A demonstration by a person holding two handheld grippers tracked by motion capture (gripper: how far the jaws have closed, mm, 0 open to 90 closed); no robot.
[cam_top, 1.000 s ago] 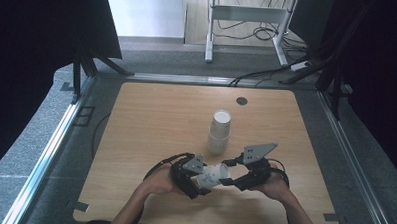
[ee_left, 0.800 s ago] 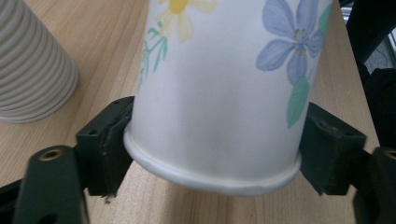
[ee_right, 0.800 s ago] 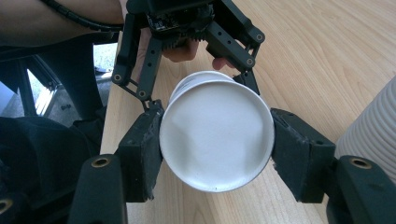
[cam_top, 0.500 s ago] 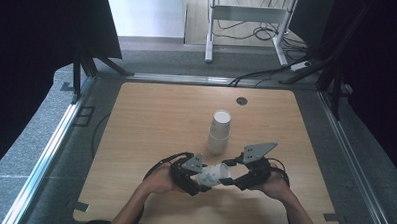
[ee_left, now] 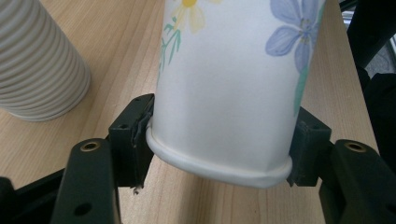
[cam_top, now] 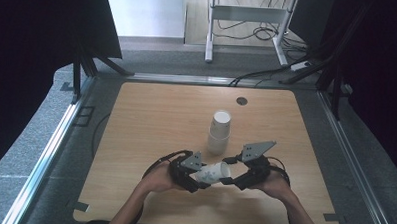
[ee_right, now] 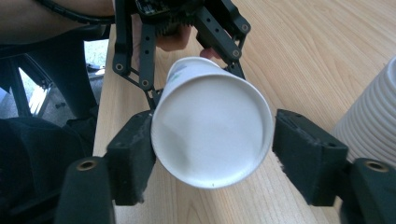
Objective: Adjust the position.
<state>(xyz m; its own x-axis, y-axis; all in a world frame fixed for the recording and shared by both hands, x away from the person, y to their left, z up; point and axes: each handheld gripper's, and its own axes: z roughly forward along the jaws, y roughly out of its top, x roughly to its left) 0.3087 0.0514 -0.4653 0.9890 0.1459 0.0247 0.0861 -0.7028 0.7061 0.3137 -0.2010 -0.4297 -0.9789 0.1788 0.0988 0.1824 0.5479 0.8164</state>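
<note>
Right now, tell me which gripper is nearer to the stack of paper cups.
Right. The right gripper sits just below and beside the stack of paper cups; the left gripper is farther left, clamped on the flowered paper cup.

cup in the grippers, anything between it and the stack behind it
Nothing visible. The cup lies level, the left gripper shut on it; bare table separates it from the stack.
</note>
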